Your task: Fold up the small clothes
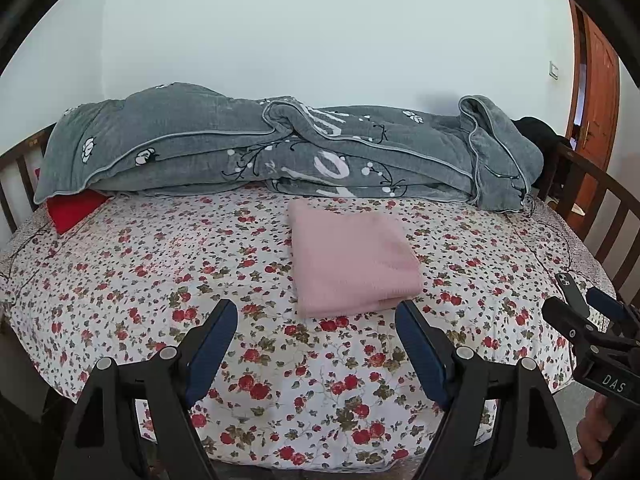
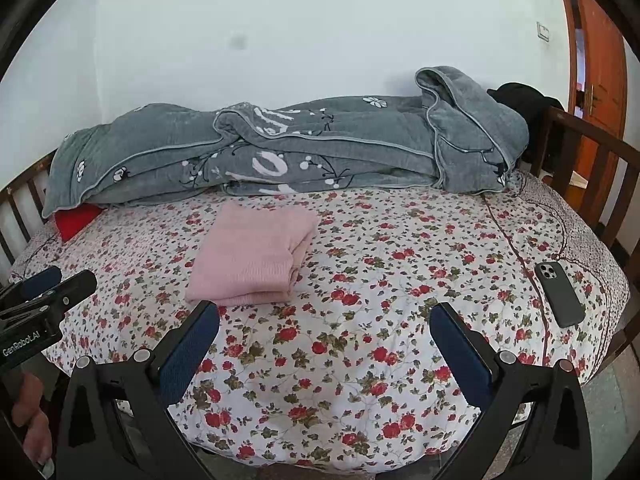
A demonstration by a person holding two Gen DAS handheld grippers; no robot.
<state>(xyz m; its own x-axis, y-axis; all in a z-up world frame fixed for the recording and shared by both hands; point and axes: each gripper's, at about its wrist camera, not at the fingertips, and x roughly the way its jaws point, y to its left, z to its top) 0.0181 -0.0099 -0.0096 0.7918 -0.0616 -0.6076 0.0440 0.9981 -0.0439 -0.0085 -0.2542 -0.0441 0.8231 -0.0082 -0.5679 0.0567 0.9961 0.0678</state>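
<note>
- Red cushion [image 1: 74, 209] peeks from under the grey blanket [image 1: 280, 148] at the far left of my bed [image 1: 160, 264].
- My left tool [image 1: 316, 318] hovers above the floral sheet, jaws spread wide, holding nothing.
- Pink garment [image 1: 352, 266] lies folded mid-bed, just beyond those jaws.
- My right tool [image 2: 324, 322] hangs equally wide apart and empty.
- Dark phone [image 2: 559, 294] rests near the bed's right edge.

Bed [image 2: 360, 360] with floral sheet; rumpled grey blanket [image 2: 280, 152] along the wall side, covering part of a red cushion [image 2: 76, 220]. Dark phone [image 2: 559, 294] face down near the right edge. Wooden door [image 2: 600, 80] at far right.
</note>
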